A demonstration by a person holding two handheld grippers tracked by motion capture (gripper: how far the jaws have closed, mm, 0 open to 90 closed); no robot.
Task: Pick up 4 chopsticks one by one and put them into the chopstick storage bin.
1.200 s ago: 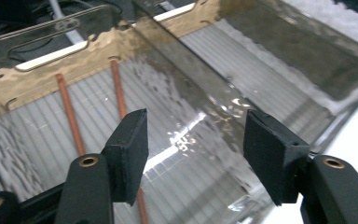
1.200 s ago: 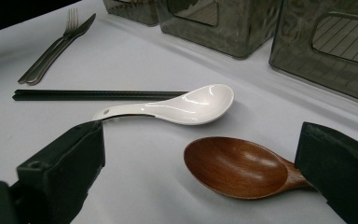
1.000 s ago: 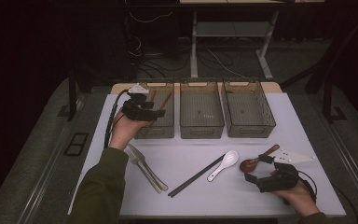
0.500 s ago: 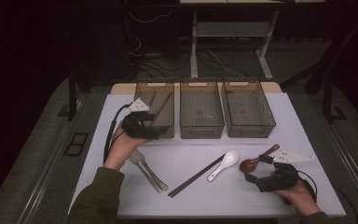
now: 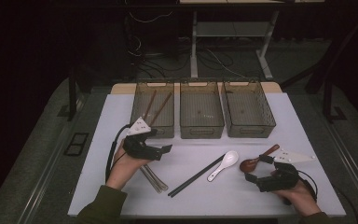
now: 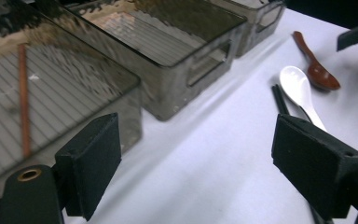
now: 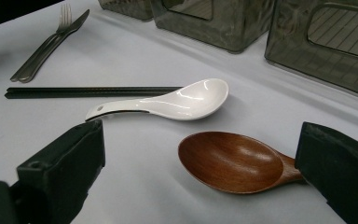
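The left gripper (image 5: 161,150) is held above the left part of the white table (image 5: 121,112), just in front of the left bin (image 5: 153,128), and its jaws have just been opening; they stand wide apart and nothing is seen between them. Two brown chopsticks (image 5: 156,105) are lying inside this left bin, leaning toward its far wall. The metal cutlery (image 5: 152,178), which seems to be a fork and a knife, is partly hidden under the left hand (image 5: 123,164). Near the front edge, in the middle, a pair of black chopsticks (image 5: 196,176) is laid, and the white spoon (image 5: 223,164) is touching them. The right gripper (image 5: 251,178) is resting near the front right corner with its jaws open, and the bowl of the wooden spoon (image 7: 230,162) is placed between them, not pressed by the pads.
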